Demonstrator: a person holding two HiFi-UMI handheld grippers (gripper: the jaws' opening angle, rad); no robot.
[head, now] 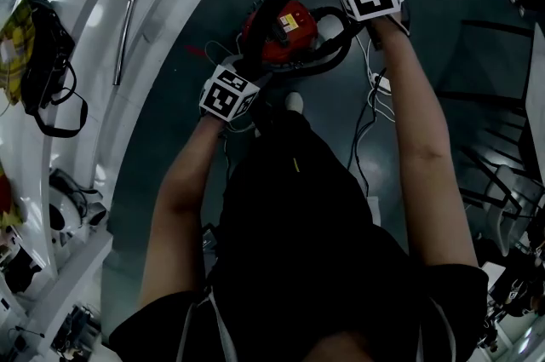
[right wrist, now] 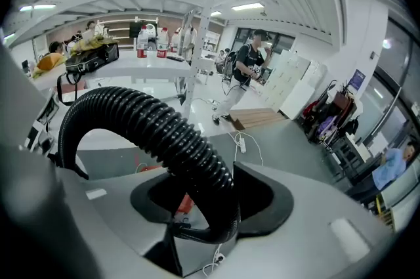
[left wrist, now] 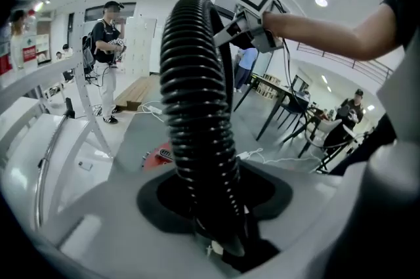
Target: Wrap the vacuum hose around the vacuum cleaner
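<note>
Closest to the head camera, the person's two bare forearms reach down and forward over a dark floor (head: 170, 28). The left gripper (head: 244, 77) is clamped on the black ribbed vacuum hose (head: 271, 7); in the left gripper view the hose rises straight out from between the jaws and fills the middle of the frame. The right gripper (head: 364, 11), further out and higher in the head view, is likewise clenched on the same hose, which in the right gripper view leaves the jaws and arches over to the left. Between the two grips the hose forms a raised loop above the red vacuum cleaner (head: 289, 30), which sits on the floor just beyond the left gripper; more hose curves around the cleaner's right side. White cables (head: 375, 88) trail over the floor beside the right forearm. To the left runs a white curved counter (head: 85, 122) with a metal wand (head: 129, 7) and a black bag (head: 43, 66) lying on it. Further off, the left gripper view shows a person standing (left wrist: 106, 58) by a wooden bench and dark tables and chairs (left wrist: 282, 97) with people seated.
</note>
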